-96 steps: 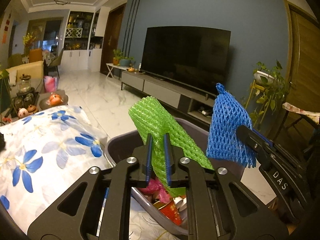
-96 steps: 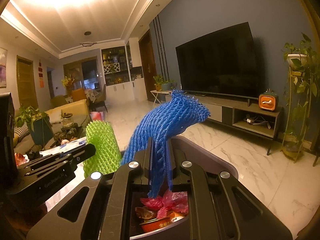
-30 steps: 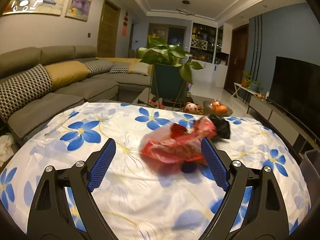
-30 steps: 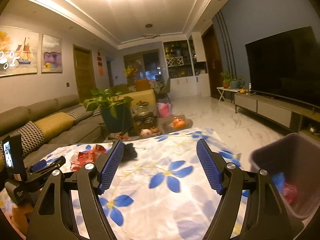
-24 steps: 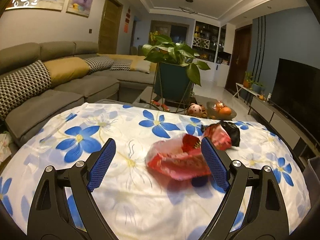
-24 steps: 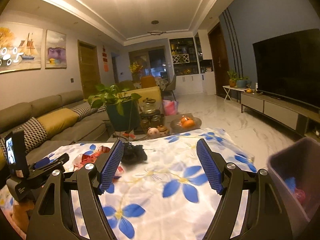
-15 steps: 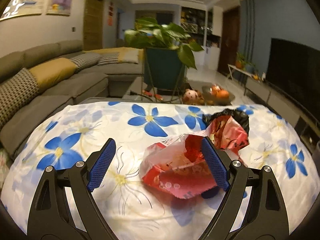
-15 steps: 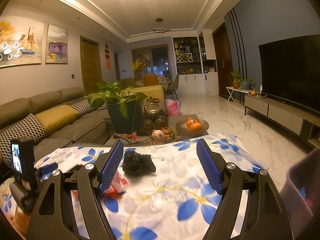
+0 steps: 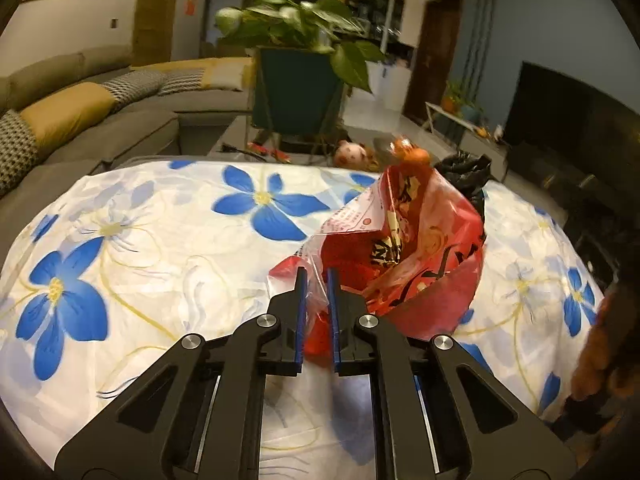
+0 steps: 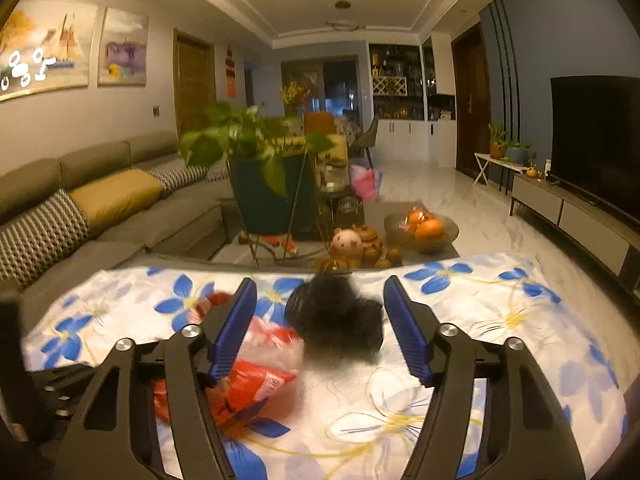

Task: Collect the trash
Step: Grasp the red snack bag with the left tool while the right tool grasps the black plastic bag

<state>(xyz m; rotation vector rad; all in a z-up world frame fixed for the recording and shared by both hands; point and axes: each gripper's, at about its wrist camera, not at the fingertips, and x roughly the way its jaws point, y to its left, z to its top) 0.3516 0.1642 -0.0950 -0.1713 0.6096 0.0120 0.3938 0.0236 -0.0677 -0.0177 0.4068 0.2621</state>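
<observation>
On the flowered surface (image 9: pixel 168 248), my left gripper (image 9: pixel 317 280) has just closed on the red bag (image 9: pixel 408 256), so it can go binward; my right gripper (image 10: pixel 320 320), wide open, brackets the black wad (image 10: pixel 336 320).

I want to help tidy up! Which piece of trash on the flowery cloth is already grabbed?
The red plastic bag. The left gripper is pinched shut on its edge, while the black crumpled bag lies loose between the right gripper's open fingers.
</observation>
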